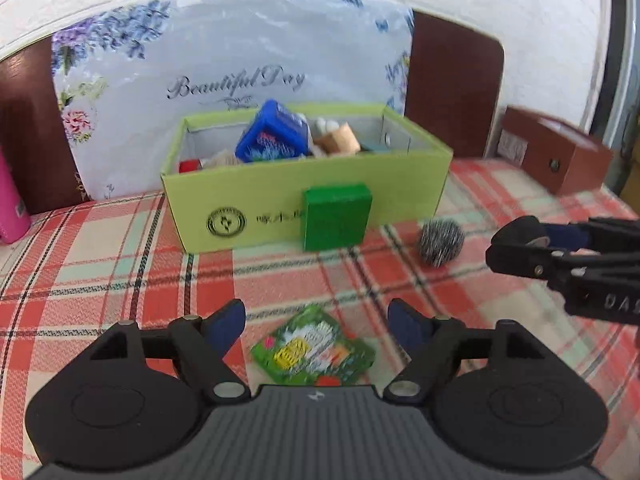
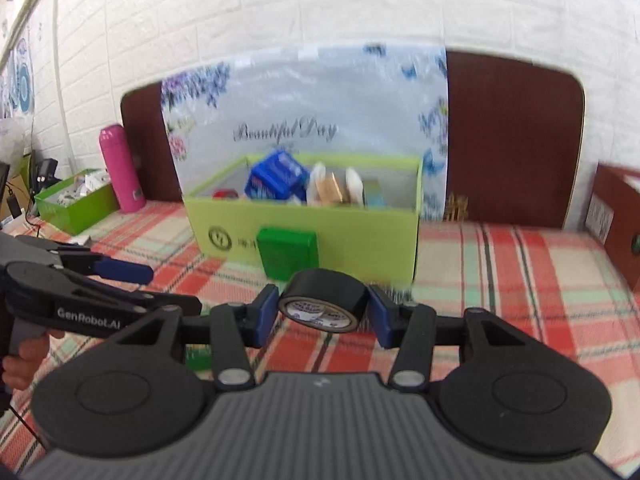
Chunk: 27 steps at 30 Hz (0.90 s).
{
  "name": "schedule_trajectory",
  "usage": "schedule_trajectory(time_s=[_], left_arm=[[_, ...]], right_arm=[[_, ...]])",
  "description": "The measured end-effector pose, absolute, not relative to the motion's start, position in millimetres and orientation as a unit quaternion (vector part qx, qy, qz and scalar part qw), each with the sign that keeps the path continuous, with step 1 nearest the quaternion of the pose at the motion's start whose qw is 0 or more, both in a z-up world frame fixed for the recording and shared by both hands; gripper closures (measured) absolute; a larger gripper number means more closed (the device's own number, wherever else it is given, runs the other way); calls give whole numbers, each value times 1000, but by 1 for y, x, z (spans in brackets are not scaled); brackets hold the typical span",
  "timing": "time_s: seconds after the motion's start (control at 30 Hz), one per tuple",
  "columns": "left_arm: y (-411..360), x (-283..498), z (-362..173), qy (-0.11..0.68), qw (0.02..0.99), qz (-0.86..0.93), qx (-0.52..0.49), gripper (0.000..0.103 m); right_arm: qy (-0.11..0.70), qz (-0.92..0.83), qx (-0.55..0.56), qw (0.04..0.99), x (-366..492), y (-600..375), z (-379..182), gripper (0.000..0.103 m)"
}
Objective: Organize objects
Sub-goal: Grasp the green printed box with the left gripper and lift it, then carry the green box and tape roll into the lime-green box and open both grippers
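Note:
My left gripper (image 1: 316,324) is open above a green printed packet (image 1: 314,350) lying on the plaid cloth. My right gripper (image 2: 323,308) is shut on a roll of black tape (image 2: 323,294), held above the cloth in front of the box. The right gripper also shows in the left wrist view (image 1: 516,246), at the right. A light green cardboard box (image 1: 248,200) holds a blue packet (image 1: 276,130) and several other items. A green block (image 1: 336,216) leans against the box front. A grey bristly ball (image 1: 440,242) lies to the right of the block.
A pink bottle (image 2: 120,168) stands at the back left beside another green box (image 2: 76,204) of items. A brown wooden box (image 1: 556,152) sits at the right. A floral "Beautiful Day" board (image 1: 236,60) and a dark headboard (image 2: 512,136) stand behind.

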<state>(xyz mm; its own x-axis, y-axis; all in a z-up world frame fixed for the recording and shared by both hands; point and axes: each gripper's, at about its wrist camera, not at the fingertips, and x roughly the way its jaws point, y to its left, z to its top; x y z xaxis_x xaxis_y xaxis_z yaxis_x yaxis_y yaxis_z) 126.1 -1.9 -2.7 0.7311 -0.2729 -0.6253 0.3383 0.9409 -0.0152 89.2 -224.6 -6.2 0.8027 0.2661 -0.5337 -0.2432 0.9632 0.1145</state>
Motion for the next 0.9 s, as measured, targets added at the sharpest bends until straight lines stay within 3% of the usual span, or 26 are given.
schedule_trajectory(time_s=[0.13, 0.27, 0.43, 0.9], left_arm=[[-10, 143, -25, 368, 913, -155, 83, 21], [-11, 147, -26, 382, 911, -149, 47, 15], [-22, 144, -41, 382, 905, -160, 102, 14], [-13, 128, -23, 356, 915, -180, 58, 16]], right_arm=[[300, 133, 32, 944, 85, -225, -19, 56], [304, 131, 36, 943, 84, -226, -22, 56], [308, 136, 37, 941, 78, -225, -25, 56], [308, 138, 37, 941, 79, -225, -25, 56]])
